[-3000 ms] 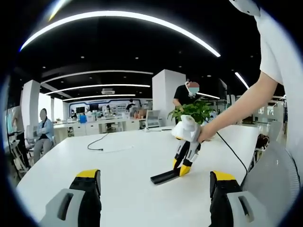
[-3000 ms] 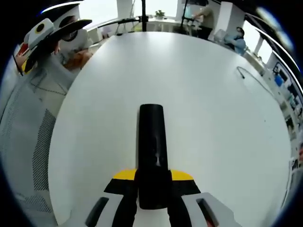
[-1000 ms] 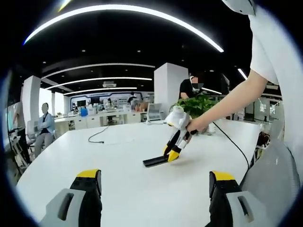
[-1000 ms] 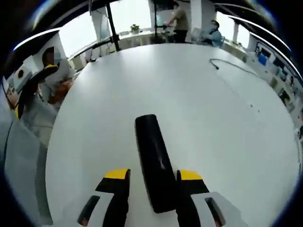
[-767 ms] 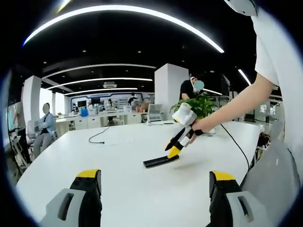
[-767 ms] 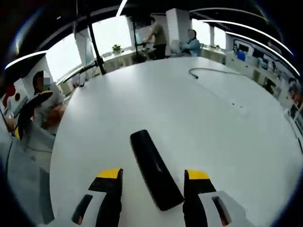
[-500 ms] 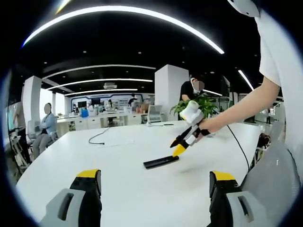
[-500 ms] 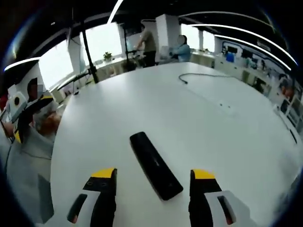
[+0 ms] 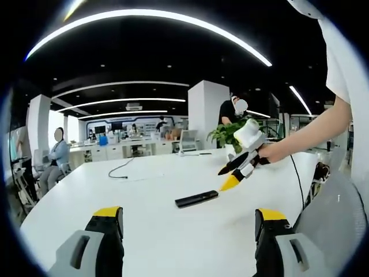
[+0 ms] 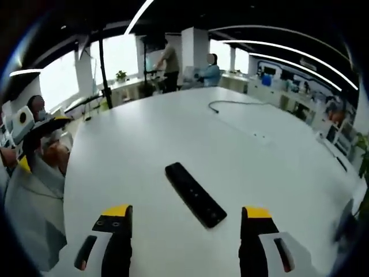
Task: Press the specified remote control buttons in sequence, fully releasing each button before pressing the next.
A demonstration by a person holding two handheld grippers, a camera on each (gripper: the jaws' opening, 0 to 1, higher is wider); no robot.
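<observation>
In the right gripper view, the right gripper (image 10: 184, 222) has its jaws wide apart and empty, raised clear of the white tabletop (image 10: 144, 150). The black remote control (image 10: 195, 194) lies flat on the tabletop just ahead of those jaws, between their lines, its long axis running diagonally away from them. Nothing touches it. Its buttons are too small to tell apart from here.

The step in hand looks like the release between presses, or the approach to the next one. To do it well, I judge the jaws should close first, so that one narrow tip meets one button, then come down straight onto the remote control without sliding along it. A light, vertical press matters, because the remote control lies loose on a smooth tabletop and a slanted push could skid or spin it. Lifting fully clear before the next press keeps the sequence clean.

In the left gripper view, the left gripper (image 9: 187, 226) hangs back from the remote control, jaws wide open and holding nothing. Beyond the remote control a grey cable (image 10: 228, 104) lies well apart, and further off stands a potted plant (image 9: 228, 134).
</observation>
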